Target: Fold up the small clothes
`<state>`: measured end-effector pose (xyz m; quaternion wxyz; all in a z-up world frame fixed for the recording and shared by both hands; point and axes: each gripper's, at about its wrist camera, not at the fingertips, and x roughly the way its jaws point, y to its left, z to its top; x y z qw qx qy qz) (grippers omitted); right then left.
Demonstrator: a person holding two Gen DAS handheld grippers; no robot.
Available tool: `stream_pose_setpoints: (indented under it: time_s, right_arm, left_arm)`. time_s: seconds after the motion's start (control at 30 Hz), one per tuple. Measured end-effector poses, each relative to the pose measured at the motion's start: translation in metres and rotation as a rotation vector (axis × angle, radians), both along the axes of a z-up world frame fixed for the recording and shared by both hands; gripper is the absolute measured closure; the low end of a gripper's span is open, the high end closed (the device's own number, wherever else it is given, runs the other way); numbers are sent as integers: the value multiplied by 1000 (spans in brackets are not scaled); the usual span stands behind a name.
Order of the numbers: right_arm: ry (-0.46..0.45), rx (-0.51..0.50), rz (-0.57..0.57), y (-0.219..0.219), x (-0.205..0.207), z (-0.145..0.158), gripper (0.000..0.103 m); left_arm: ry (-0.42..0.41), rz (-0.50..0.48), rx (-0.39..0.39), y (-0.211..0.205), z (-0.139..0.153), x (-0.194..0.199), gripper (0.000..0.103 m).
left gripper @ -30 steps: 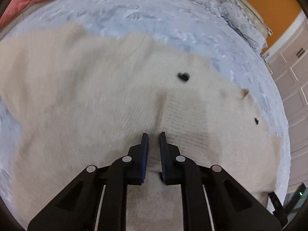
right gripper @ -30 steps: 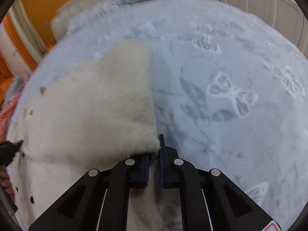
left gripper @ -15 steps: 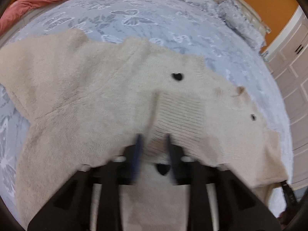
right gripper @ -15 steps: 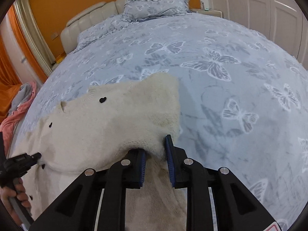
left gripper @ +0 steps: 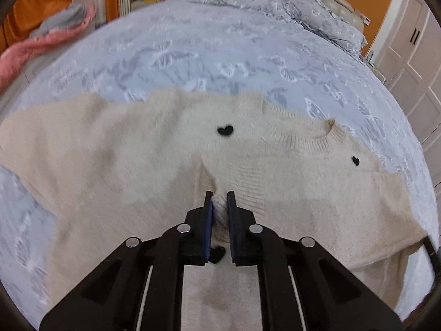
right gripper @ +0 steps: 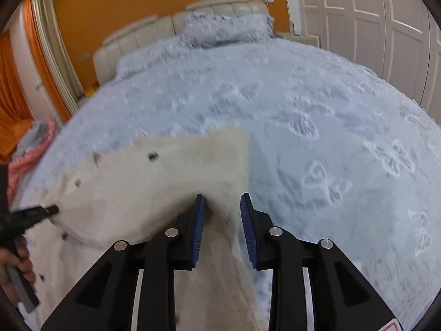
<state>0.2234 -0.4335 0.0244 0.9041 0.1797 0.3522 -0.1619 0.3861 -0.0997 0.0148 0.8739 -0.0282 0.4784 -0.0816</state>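
Cream sweater: spread on the butterfly bedspread, more of which now shows beyond it. Left gripper: reclosed, pinching a knit fold. Right gripper: jaws just widened, fabric loose between.

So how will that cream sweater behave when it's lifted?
Probably floppy: the sweater puckers into a ridge where the left tongs pinch it. Likely light, since a small pinch raises the fold. Its fuzzy knit should resist slipping, though it drapes loosely between the opening right tongs.
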Motion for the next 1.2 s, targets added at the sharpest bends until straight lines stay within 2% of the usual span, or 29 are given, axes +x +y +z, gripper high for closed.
stream_pose_setpoints:
  time_s: [0.1,0.23,0.3,0.4,0.57,0.67,0.73,0.9,1.0,1.03,1.07,1.1,1.13,1.2]
  right_arm:
    - [-20,-6,1,-1,14,5,76]
    - [-36,33,9,-1,21,4,75]
    - [23,21,21,2,29,-12,76]
    - [167,43,21,0,42,-47,75]
    - [136,39,7,4,35,-44,72]
    - [209,-23,26,8,42,-57,71]
    - [211,-61,26,16,41,-52,68]
    - [141,-54,67,55,15,-23,68]
    - [142,-48,134,94,-5,-19,68]
    - [149,-48,161,110,-13,-20,68]
    - [157,-47,179,121,-18,-22,68]
    - [167,-45,198,131,-24,-23,68]
    - [180,-41,221,144,-30,-26,68]
    - [203,-34,246,162,-38,-30,67]
  left_arm:
    - [-25,4,46,3,4,1,97]
    - [-25,19,67,14,2,2,99]
    - [-24,22,89,18,-2,4,100]
    - [-18,22,90,21,-5,4,100]
    - [-12,19,87,23,-9,3,99]
    - [2,22,80,23,-13,1,99]
    - [4,23,81,25,-14,-1,99]
    - [-6,24,84,36,-13,-7,99]
    - [7,68,-1,66,-10,-11,95]
    - [18,107,-64,90,-9,-12,93]
    - [30,136,-102,107,-9,-12,83]
    - [48,193,-147,137,-9,-10,66]
    - [55,264,-176,169,-10,-9,59]
    - [50,395,-204,233,-12,-5,55]
